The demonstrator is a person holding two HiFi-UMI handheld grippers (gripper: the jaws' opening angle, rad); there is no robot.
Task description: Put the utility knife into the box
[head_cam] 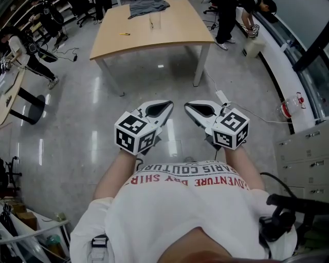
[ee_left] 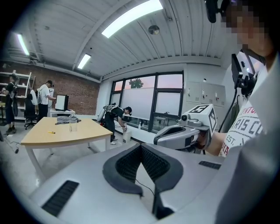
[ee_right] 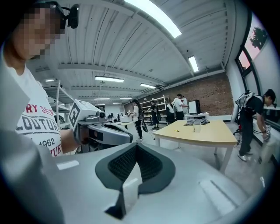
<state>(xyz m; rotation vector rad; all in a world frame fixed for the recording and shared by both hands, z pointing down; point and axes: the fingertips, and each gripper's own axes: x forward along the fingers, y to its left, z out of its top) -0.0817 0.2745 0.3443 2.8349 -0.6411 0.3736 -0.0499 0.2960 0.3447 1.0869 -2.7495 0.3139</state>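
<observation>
A small yellow utility knife (head_cam: 124, 34) lies on the far wooden table (head_cam: 175, 36), left of a clear box (head_cam: 154, 20). The same knife (ee_left: 51, 132) and clear box (ee_left: 73, 126) show small in the left gripper view, and the knife (ee_right: 176, 130) and box (ee_right: 197, 127) again in the right gripper view. My left gripper (head_cam: 167, 107) and right gripper (head_cam: 189, 107) hover side by side close to my body, over the floor and well short of the table. Both are shut with nothing between the jaws, as the left gripper (ee_left: 141, 146) and right gripper (ee_right: 136, 146) show.
A grey cloth (head_cam: 148, 7) lies at the table's far end. White cables and a power strip (head_cam: 222, 96) run across the grey floor ahead on the right. People stand beyond the table and at the left. Drawer cabinets (head_cam: 303, 154) line the right wall.
</observation>
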